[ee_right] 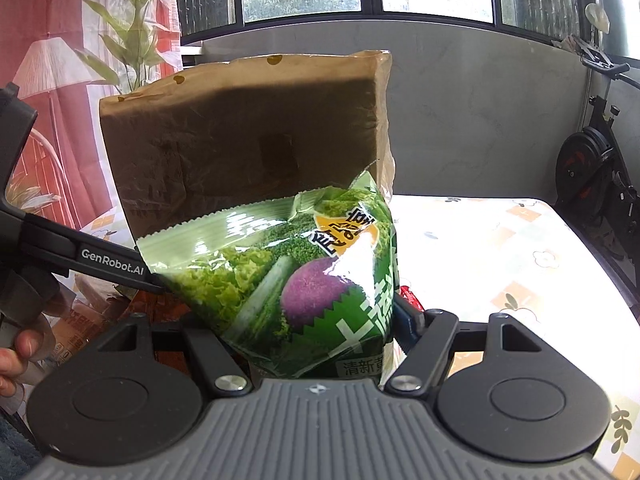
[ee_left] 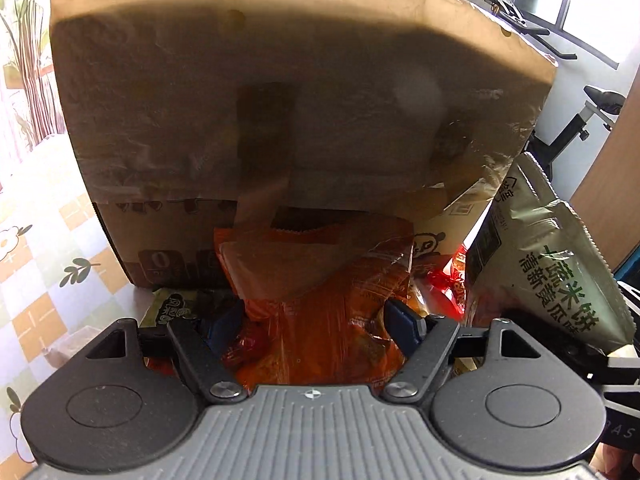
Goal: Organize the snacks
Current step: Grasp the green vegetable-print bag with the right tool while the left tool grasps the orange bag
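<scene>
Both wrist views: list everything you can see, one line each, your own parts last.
paper bag: one, brown, upright on the table, behind the snacks.
green packet: one, green with vegetable print, between the right gripper's fingers, in front of the bag.
orange packet: one, orange, between the left gripper's fingers at the bag's foot.
red wrapper: one, red, right of the orange packet.
table: one, white cloth with orange squares.
exercise bike: one, black, far right.
plant: one, green, left by the window.
left gripper: black, jaws wide around the orange packet.
right gripper: black, closed on the green packet.
hand: one, lower left, holding the left gripper.
</scene>
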{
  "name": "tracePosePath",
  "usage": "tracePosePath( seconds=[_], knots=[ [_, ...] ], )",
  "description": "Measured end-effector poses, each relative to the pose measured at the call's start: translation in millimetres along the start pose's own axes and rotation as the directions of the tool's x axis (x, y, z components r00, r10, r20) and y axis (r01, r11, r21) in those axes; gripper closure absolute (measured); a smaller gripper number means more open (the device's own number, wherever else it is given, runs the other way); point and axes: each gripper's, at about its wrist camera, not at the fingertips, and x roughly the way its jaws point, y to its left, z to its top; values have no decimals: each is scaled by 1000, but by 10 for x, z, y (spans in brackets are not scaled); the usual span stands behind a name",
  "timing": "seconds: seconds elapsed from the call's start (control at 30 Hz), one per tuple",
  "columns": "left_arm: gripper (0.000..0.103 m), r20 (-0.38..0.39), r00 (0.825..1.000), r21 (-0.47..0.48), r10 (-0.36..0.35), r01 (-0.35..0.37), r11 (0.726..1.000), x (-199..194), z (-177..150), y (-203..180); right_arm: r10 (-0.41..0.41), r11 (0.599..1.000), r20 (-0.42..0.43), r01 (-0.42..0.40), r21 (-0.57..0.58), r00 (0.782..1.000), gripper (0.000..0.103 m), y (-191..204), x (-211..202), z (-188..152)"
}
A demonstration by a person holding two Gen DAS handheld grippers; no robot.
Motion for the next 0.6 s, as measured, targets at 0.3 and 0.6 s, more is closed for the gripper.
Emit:
tracePosePath(
  seconds=[0.3, 0.6],
  knots=[
    [22, -10, 1000, -16, -8, 8, 1000, 239, -6, -25, 13, 1000, 2, -13, 10, 1000, 31, -42, 0, -2],
    [48, 20, 1000, 28, -24, 23, 999, 38, -126, -123, 0, 999, 12, 0, 45, 1000, 31, -62, -32, 14]
  ],
)
